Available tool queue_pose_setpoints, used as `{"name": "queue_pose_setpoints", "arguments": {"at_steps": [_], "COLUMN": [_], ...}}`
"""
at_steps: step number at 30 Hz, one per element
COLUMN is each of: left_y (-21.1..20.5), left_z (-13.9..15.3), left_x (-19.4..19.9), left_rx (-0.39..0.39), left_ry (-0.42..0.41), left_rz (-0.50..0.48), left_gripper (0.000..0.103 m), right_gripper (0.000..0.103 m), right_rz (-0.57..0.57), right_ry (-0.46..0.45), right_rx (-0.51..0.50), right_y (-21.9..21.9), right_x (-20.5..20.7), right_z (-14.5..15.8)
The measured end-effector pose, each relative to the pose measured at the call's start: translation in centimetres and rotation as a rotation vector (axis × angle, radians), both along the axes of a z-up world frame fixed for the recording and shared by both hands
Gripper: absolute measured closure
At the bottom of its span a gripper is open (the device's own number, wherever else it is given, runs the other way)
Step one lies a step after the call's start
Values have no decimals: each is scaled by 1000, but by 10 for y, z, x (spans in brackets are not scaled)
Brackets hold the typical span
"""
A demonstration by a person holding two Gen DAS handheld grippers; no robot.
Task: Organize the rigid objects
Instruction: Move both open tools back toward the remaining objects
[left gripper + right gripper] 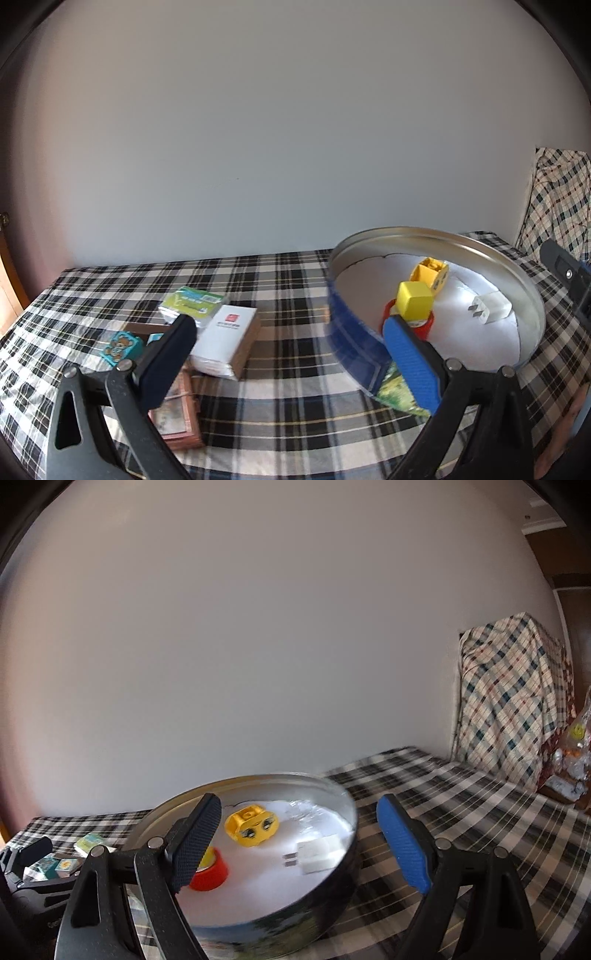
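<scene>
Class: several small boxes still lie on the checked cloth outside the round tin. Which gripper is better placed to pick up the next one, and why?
Left. The left gripper hangs open right over the white box and the teal bear box. The right gripper, also open, faces the round tin, away from them.

Left wrist view: low over the plaid-covered bench (280, 354), facing the wall, round tin (532, 295) close at right. Right wrist view: equally low, nearer the tin (343, 853), which sits left of centre. Both views share the tin, its yellow toy (430, 275) (251, 825) and white plug (489, 306) (317, 854).
</scene>
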State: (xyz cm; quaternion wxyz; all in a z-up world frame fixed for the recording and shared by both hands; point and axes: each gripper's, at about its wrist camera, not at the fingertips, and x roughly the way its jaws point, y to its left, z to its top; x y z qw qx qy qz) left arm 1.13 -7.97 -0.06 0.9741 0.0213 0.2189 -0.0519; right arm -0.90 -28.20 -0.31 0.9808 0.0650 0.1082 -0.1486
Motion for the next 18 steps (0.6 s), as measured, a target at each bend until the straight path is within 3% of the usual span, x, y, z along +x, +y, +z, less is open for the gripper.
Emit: {"name": "queue_pose_setpoints", "arguments": {"at_steps": [5,18], "left_y": [24,71], "left_z": [-2,-7], "left_x": [4,15], "left_rx": [-12,-12], "left_ry": [14,31], "left_rz": [25,79], "left_gripper": [0,0], "right_gripper": [15,15], "right_rz": [45,150], "right_ry": [23,47], "right_rx": [43,9], "right_y": [23,90], "right_x": [9,26], "right_z": [-4,-10]}}
